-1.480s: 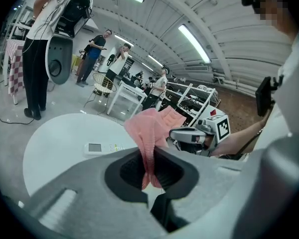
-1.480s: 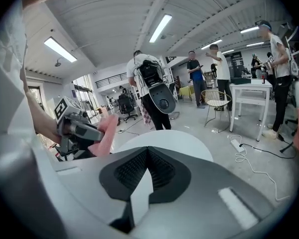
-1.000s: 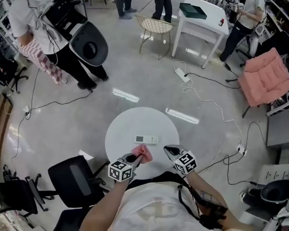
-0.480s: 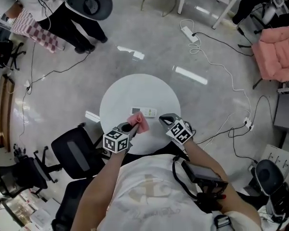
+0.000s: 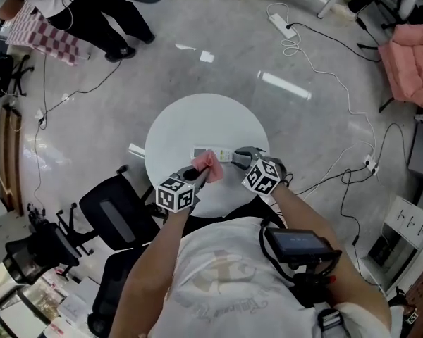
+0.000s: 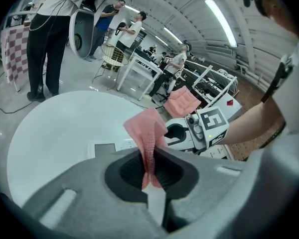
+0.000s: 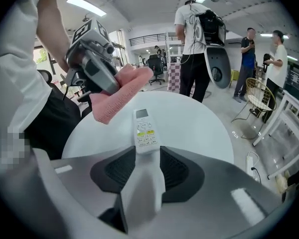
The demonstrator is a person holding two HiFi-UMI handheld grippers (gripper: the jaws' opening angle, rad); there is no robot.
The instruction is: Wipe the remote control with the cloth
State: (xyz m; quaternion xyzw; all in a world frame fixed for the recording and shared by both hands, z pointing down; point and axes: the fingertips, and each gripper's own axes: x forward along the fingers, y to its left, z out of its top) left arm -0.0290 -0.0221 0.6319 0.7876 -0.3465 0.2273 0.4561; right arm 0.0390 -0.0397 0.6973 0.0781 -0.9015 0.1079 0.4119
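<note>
A white remote control (image 5: pixel 211 152) lies flat on the round white table (image 5: pixel 190 122), buttons up. My left gripper (image 5: pixel 197 177) is shut on a pink cloth (image 5: pixel 209 165), which hangs just above the remote's left part. In the left gripper view the cloth (image 6: pixel 148 133) stands up from the jaws. My right gripper (image 5: pixel 241 155) sits at the remote's right end. Its jaws are opening, and in the right gripper view the near end of the remote (image 7: pixel 145 131) lies between them. The cloth (image 7: pixel 120 96) hangs to the remote's left there.
A black office chair (image 5: pixel 113 210) stands left of the table, close to my body. Cables and a power strip (image 5: pixel 280 25) lie on the floor beyond. People stand at the far left (image 5: pixel 92 13). A pink cushioned chair (image 5: pixel 416 62) is far right.
Both grippers have come down and forward over the table to the remote. The cloth now hangs by the remote, and the right jaws have parted around its end.
</note>
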